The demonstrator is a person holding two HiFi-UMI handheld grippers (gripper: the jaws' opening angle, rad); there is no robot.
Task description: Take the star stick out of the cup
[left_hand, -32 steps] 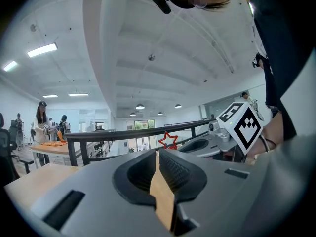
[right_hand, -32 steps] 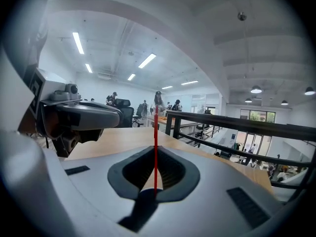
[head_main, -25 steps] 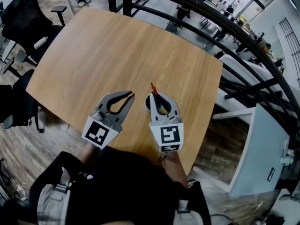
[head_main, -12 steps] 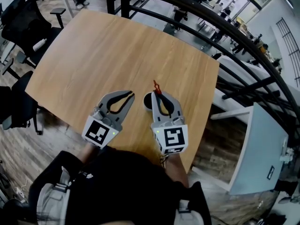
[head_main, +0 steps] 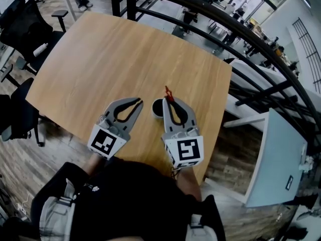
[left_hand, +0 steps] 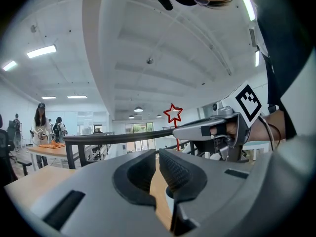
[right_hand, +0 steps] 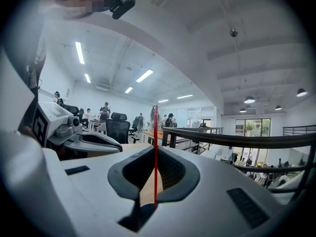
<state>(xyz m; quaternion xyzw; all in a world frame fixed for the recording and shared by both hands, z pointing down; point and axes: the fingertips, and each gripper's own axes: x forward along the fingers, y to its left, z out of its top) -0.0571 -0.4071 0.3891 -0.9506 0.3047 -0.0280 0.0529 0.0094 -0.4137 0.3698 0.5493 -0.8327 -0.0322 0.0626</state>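
Note:
My right gripper (head_main: pixel 169 101) is shut on the thin red star stick (right_hand: pixel 155 132), which stands upright between its jaws. Its red star (head_main: pixel 168 92) pokes up past the fingertips, and the star (left_hand: pixel 173 113) also shows in the left gripper view above the right gripper. The small dark cup with a pale rim (head_main: pixel 158 108) stands on the wooden table (head_main: pixel 125 59), just left of the right gripper's tips. The stick's lower end is hidden by the gripper. My left gripper (head_main: pixel 139 101) hovers left of the cup, shut, with nothing in it.
A black railing (head_main: pixel 215 14) runs along the table's far and right edges, with a drop beyond it. Black office chairs (head_main: pixel 22 19) stand to the left. The table's near edge (head_main: pixel 65 129) is close under both grippers.
My right gripper has risen and pulled slightly back with the star stick, so the cup now shows beside its tips instead of under them. The left gripper has barely moved.

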